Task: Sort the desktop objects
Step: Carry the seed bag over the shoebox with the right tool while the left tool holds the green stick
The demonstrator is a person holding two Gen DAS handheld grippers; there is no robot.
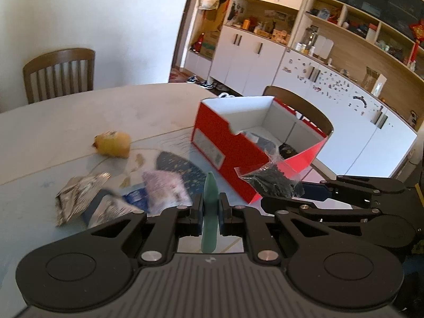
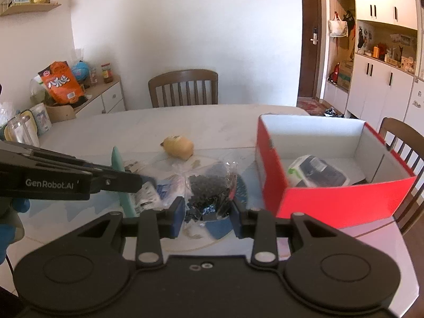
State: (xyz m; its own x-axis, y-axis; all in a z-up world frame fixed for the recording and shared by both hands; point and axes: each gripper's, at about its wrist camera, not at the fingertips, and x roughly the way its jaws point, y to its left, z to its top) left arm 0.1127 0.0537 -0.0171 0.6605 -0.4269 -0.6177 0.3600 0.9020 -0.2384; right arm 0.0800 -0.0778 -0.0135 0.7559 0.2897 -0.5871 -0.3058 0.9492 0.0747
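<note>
The left gripper [image 1: 210,206] clamps a stiff, light green strip [image 1: 210,198] mid-length, while the right gripper [image 2: 206,208] pinches a crinkly, slippery bag of black bits [image 2: 209,185] (best held low).

matt cardboard box [image 2: 331,201], crinkly plastic bag [image 2: 209,185]

Both my grippers clamped and carrying, side by side.

My left gripper [image 1: 210,209] is pinched tight on a thin green flat piece [image 1: 210,212] that stands upright between its pads, nose tilted downward. My right gripper [image 2: 207,212] sits just to its right, also angled down, its jaws pressed in on a clear bag of small black bits [image 2: 209,190]. My left hand, in a blue glove [image 2: 10,228], shows at the right camera's edge.
</note>
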